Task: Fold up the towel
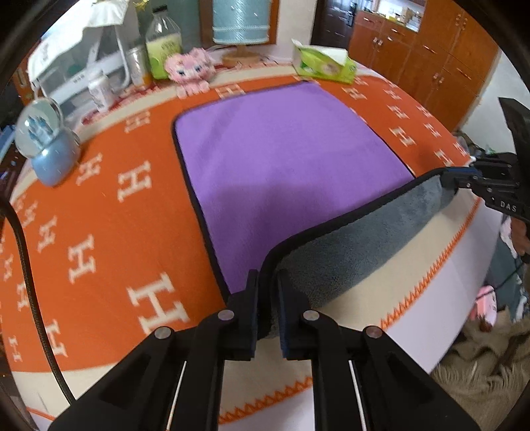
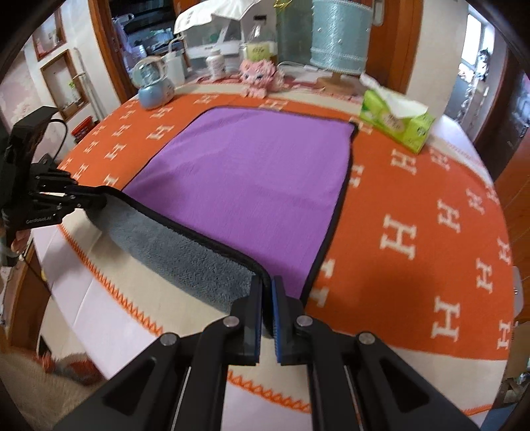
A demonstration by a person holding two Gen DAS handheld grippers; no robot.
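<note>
A purple towel [image 1: 281,159] with a grey underside and black hem lies on the orange patterned table cover; it also shows in the right wrist view [image 2: 251,185]. Its near edge is lifted, grey side [image 1: 364,238] showing. My left gripper [image 1: 267,281] is shut on the towel's near left corner and appears in the right wrist view [image 2: 99,199] at the left. My right gripper [image 2: 267,285] is shut on the near right corner and appears in the left wrist view [image 1: 447,179] at the right.
Along the table's far edge stand a snow globe [image 1: 46,142], a pink plush toy [image 1: 190,71], a bottle [image 1: 162,43], a lamp [image 1: 240,23] and a green tissue box [image 1: 323,63]. A black cable [image 1: 29,281] runs at the left. The table's front edge [image 1: 414,291] is near.
</note>
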